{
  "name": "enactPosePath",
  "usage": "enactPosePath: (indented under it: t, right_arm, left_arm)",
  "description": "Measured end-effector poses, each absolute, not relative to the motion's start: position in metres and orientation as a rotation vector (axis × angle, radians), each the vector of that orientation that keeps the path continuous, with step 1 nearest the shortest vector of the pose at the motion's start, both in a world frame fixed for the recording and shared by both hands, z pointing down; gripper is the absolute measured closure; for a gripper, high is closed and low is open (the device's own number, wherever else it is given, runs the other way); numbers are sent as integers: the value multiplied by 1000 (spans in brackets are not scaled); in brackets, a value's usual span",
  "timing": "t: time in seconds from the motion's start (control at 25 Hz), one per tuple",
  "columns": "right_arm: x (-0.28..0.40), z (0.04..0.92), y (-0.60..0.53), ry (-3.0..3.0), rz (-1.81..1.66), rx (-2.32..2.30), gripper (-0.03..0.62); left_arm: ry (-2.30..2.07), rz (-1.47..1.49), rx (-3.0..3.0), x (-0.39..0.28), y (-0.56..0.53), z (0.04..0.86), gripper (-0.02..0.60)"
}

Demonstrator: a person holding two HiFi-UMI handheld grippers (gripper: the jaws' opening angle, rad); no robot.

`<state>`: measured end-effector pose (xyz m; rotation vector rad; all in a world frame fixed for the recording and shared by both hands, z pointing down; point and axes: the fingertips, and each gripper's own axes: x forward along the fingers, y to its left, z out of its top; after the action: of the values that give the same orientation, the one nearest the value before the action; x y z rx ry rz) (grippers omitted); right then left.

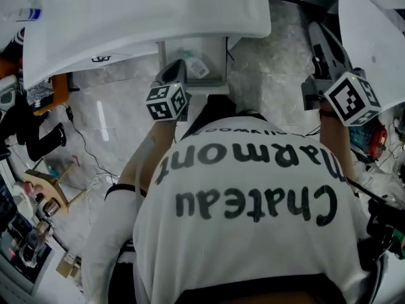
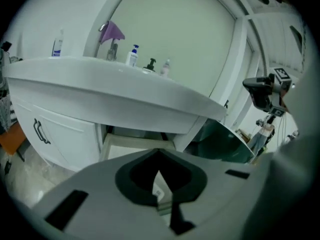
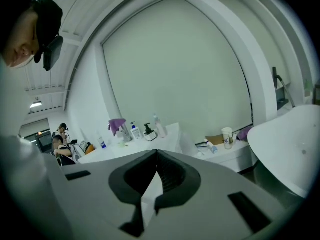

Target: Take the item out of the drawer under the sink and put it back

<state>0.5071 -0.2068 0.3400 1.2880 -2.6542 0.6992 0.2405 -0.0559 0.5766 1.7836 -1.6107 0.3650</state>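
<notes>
A small clear bottle (image 1: 196, 65) with a green cap lies in the open drawer (image 1: 217, 82) under the white sink (image 1: 145, 11). My left gripper (image 1: 168, 76) hovers just in front of the drawer, jaws shut and empty. In the left gripper view its tips (image 2: 159, 157) meet below the sink basin (image 2: 115, 91), with the drawer front (image 2: 135, 143) behind them. A bit of the white labelled item (image 2: 160, 190) shows through the gap between the jaws. My right gripper (image 1: 319, 46) is held off to the right, away from the drawer. It points up at the wall, jaws (image 3: 156, 157) shut on nothing.
A white rounded fixture (image 1: 373, 30) stands at the right. A cabinet door with a dark handle (image 2: 40, 131) is left of the drawer. Pump bottles (image 3: 145, 131) and a paper cup (image 3: 227, 136) sit on the counter. A wooden stool (image 1: 47, 189) and cables crowd the left floor.
</notes>
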Motion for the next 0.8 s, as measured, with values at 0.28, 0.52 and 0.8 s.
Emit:
enactPosePath:
  t: [0.28, 0.52, 0.8]
  right_arm:
    - [525, 348, -215, -2534, 675, 1431, 583]
    - [547, 352, -215, -2441, 683, 1555, 583]
    - [557, 371, -205, -2371, 740, 1583, 583]
  left_arm:
    - [-1490, 511, 1702, 232, -68, 632, 572]
    - [-1411, 637, 1655, 228, -77, 666, 570]
    - [-1358, 798, 1588, 226, -82, 698, 457]
